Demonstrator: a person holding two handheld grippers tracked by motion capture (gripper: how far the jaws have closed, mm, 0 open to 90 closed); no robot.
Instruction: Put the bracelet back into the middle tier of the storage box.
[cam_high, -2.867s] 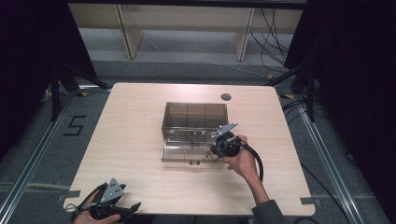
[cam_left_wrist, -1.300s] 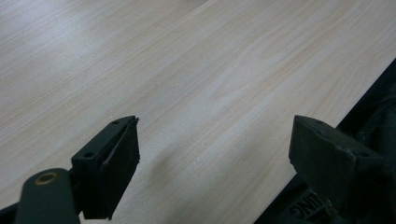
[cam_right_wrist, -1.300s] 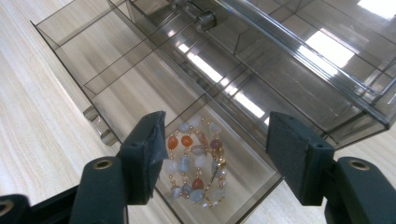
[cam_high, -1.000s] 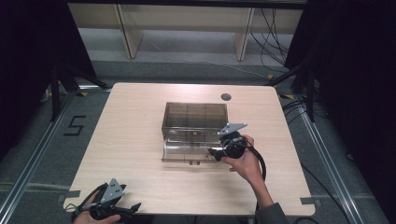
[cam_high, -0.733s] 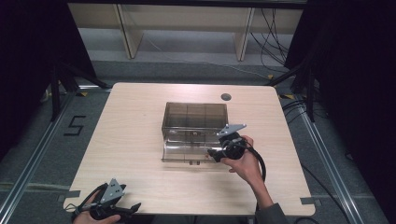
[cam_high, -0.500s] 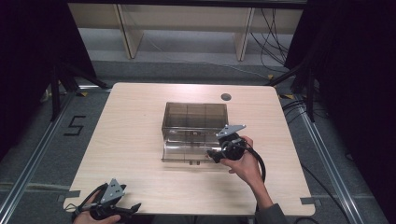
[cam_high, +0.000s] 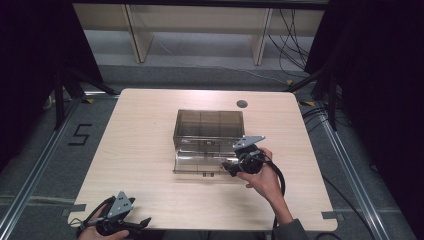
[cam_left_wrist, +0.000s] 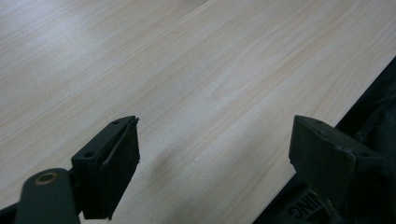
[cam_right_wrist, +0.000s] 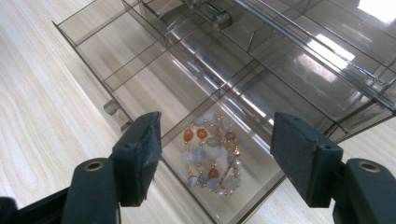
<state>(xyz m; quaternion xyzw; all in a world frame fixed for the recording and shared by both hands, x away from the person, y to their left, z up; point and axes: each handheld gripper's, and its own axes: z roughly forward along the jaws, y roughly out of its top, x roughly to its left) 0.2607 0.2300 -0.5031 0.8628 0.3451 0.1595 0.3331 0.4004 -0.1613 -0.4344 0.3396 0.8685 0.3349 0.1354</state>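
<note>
Right gripper (cam_right_wrist: 215, 154) above the open drawer (cam_high: 200, 162).
Jaws wide, empty; bead bracelet (cam_right_wrist: 212, 156) lies directly below, between them.

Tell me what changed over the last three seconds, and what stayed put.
The right gripper drew back a little from the clear drawer box toward the person, fingers open above the pulled-out drawer holding the bead bracelet. Box, drawer and the left gripper at the near table edge stayed put.

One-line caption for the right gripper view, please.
Open right gripper poised above a beaded bracelet lying in a compartment of the pulled-out clear drawer.
</note>
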